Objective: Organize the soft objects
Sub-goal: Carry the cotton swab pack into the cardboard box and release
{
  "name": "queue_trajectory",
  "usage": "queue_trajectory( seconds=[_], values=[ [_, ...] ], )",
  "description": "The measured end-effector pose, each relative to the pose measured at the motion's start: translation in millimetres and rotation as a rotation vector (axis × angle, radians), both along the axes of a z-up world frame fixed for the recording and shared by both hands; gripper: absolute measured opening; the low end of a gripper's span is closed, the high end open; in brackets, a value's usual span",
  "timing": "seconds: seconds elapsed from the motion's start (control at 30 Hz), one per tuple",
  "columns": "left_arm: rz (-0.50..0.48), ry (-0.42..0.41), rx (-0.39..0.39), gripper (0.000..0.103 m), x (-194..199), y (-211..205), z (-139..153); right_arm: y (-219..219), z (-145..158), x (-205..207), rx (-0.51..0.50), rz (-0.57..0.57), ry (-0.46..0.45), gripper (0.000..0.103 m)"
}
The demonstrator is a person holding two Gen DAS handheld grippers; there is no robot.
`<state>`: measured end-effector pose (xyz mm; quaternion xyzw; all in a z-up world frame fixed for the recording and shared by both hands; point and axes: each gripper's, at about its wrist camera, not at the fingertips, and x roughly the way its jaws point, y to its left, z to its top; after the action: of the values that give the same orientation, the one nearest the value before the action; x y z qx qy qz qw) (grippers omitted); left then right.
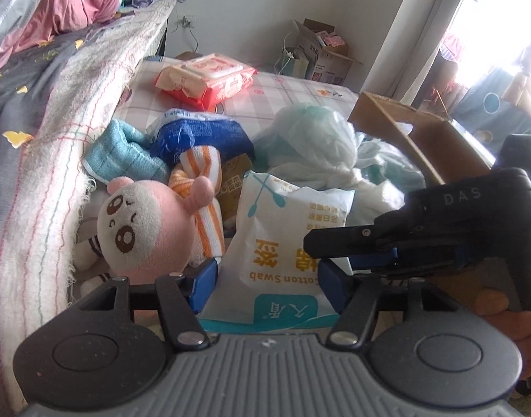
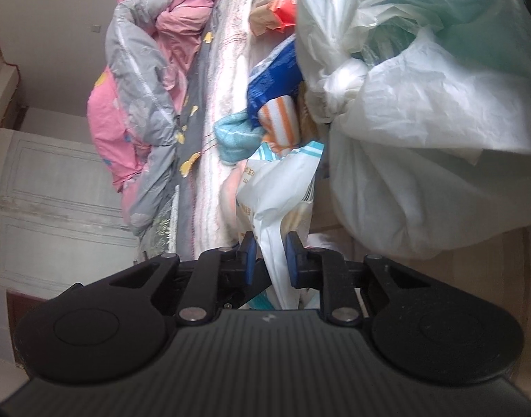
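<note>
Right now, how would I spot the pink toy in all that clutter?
Find the white fringed blanket hanging off the bed's edge. The soft toy lies right against it, beside the cotton swab bag. It alone has a round pink head with a face.

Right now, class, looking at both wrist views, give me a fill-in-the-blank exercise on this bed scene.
1. The white bag between the left tongs reads "Cotton ____".
2. The plush toy has a ____ head.
3. The striped cloth is white and ____.
4. The wipes pack lies ____ the pile.

Missing: Swab; pink; orange; behind
</note>
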<state>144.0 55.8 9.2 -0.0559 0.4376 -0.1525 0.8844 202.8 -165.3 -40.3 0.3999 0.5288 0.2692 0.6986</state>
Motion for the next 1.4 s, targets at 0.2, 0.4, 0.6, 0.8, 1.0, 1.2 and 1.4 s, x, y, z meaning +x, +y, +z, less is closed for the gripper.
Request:
queue_trajectory(
  seconds=[0.2, 0.4, 0.6, 0.8, 1.0, 1.2, 1.4],
  values=[
    [-0.016, -0.071, 0.008, 0.063, -15.4, -19.8, 39.9, -20.5, 35.6, -12.8, 0.060, 0.038, -0.093, 0.017],
    [-0.107, -0.149, 0.003, 0.063, -1.7, -74.6, 67.2, -73.2, 76.4, -14.7, 0.048, 0.001, -0.208, 0.016],
    [-0.232, -0.148, -0.038, 0.063, 38.8, -155.7, 67.3, -161.8, 96.1, -5.1, -0.021, -0.097, -0.247, 0.015],
    [-0.276, -0.137, -0.043, 0.067, 75.9, -222.6, 51.8, -250.9, 96.7, 19.8, -0.136, -0.178, -0.240, 0.015],
    [-0.237, -0.111, -0.046, 0.071, 82.2, -221.4, 42.0, -309.3, 81.4, 66.0, -0.300, -0.199, -0.204, 0.015],
    [-0.182, -0.100, -0.011, 0.071, 74.8, -201.9, 37.3, -318.3, 56.3, 125.7, -0.544, -0.105, -0.200, 0.016],
    [-0.153, -0.116, 0.011, 0.073, 66.3, -190.4, 39.1, -296.1, 37.9, 157.2, -0.835, -0.017, -0.240, 0.024]
  ],
)
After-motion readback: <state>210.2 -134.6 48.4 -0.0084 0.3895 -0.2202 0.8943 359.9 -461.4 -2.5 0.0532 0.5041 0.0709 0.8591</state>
